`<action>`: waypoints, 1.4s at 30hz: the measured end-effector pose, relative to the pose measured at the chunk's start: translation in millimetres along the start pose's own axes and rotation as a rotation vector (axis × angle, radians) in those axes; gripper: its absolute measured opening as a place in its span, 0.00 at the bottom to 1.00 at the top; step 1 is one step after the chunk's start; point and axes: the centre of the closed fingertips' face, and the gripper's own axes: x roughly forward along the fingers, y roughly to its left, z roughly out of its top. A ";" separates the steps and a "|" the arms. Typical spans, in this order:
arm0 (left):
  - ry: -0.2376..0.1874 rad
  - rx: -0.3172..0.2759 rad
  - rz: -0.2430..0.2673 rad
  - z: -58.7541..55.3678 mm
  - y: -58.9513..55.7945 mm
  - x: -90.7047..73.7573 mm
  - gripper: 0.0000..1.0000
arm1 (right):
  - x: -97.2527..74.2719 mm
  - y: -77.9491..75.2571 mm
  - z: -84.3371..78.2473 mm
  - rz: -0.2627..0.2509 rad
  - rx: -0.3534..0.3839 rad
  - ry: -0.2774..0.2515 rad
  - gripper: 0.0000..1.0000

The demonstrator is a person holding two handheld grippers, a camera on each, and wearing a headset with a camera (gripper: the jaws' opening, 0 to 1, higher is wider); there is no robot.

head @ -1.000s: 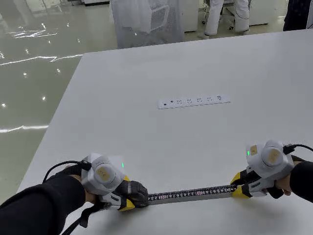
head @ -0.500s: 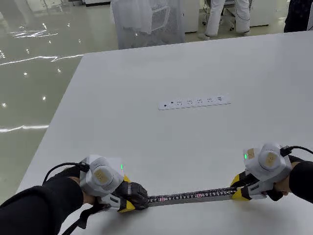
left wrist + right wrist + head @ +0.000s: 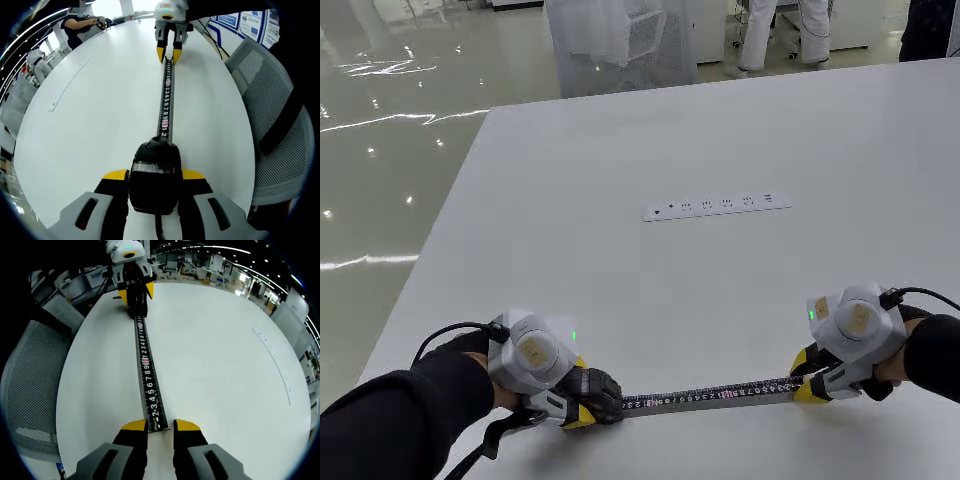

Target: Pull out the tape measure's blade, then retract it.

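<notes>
Left gripper (image 3: 579, 392) jaws clamping black tape-measure case (image 3: 155, 182) by white bench's (image 3: 720, 130) near edge, right gripper (image 3: 160, 425) jaws pinching tip of dark numbered blade (image 3: 146, 365) lying along that edge

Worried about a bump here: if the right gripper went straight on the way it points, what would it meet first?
Past the blade it runs along, the right gripper would likely first meet the tape measure held in the left gripper; depth is hard to judge.

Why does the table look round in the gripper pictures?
Left gripper view and right gripper view: fisheye lenses bulge the table into a curve. Head view: its edges look straight, and lights glare off the shiny floor.
</notes>
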 end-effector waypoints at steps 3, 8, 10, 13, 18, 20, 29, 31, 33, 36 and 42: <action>0.002 -0.003 0.004 0.5 -0.6 0.0 0.33 | -1.9 0.4 -0.4 0.001 -0.003 0.005 0.13; -0.002 -0.007 0.003 0.6 -2.8 -0.4 0.37 | -4.0 1.5 -2.4 0.001 0.016 0.006 0.16; -0.010 -0.019 0.002 1.0 -3.1 -0.9 0.39 | -5.4 1.9 -2.1 -0.001 0.026 0.002 0.18; -0.016 -0.027 0.005 1.1 -3.5 -2.2 0.40 | -6.8 2.5 -2.1 -0.006 0.029 0.000 0.19; -0.034 -0.061 0.024 1.1 -0.4 -5.5 0.46 | -8.1 2.4 -2.0 -0.015 0.036 -0.001 0.22; -0.040 -0.074 0.029 1.0 0.4 -7.4 0.49 | -8.7 1.8 -1.7 -0.020 0.046 -0.005 0.25; -0.092 -0.167 0.072 0.9 5.6 -14.0 0.62 | -12.3 0.4 -0.8 -0.049 0.105 -0.029 0.31; -0.097 -0.178 0.090 0.0 7.8 -15.0 0.65 | -12.8 1.2 -1.6 -0.052 0.119 -0.037 0.32; -0.102 -0.230 0.098 -1.1 8.8 -16.7 0.67 | -13.7 2.5 -1.9 -0.058 0.129 -0.042 0.33; -0.109 -0.237 0.120 -2.7 12.5 -18.0 0.70 | -14.6 5.1 -0.3 -0.061 0.138 -0.055 0.35; -0.126 -0.302 0.136 -7.2 10.8 -19.9 0.76 | -19.9 3.2 -1.5 -0.096 0.170 -0.082 0.37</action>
